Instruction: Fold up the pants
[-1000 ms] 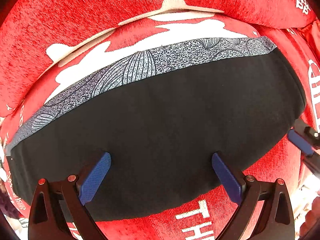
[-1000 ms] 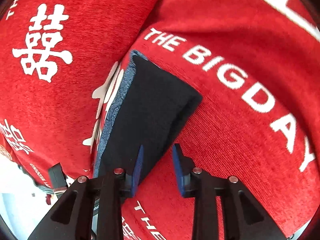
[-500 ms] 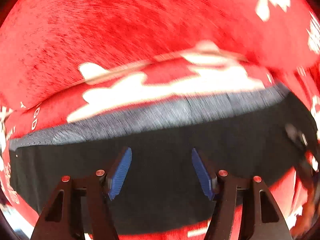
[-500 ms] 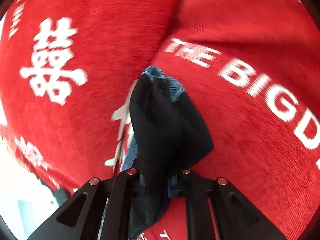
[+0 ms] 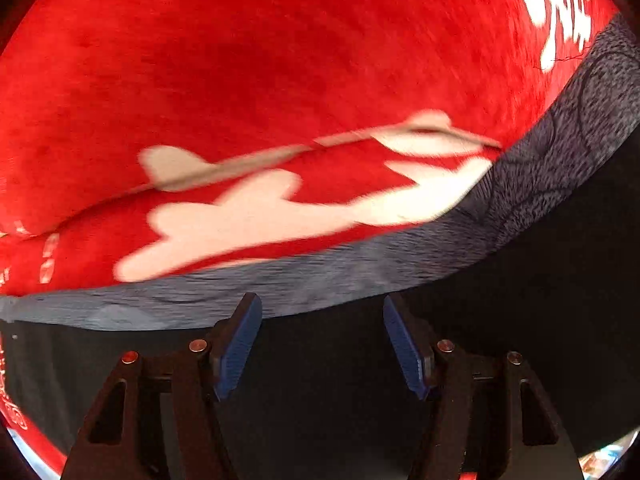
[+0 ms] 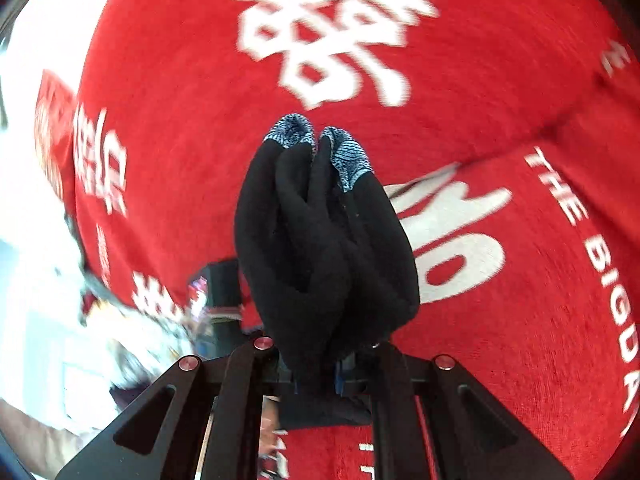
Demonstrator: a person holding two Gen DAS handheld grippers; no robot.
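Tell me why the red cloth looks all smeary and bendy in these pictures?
Left wrist view: the red cloth and its white shapes smear from motion blur, while the left gripper looks sharp. Right wrist view: the white letters streak, but the bunched black pants look clearer. Both views bulge from the fisheye lens.

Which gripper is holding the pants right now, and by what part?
The right gripper is shut on a bunched end of the black fabric pants with grey patterned trim. The left gripper is open over them, holding nothing.
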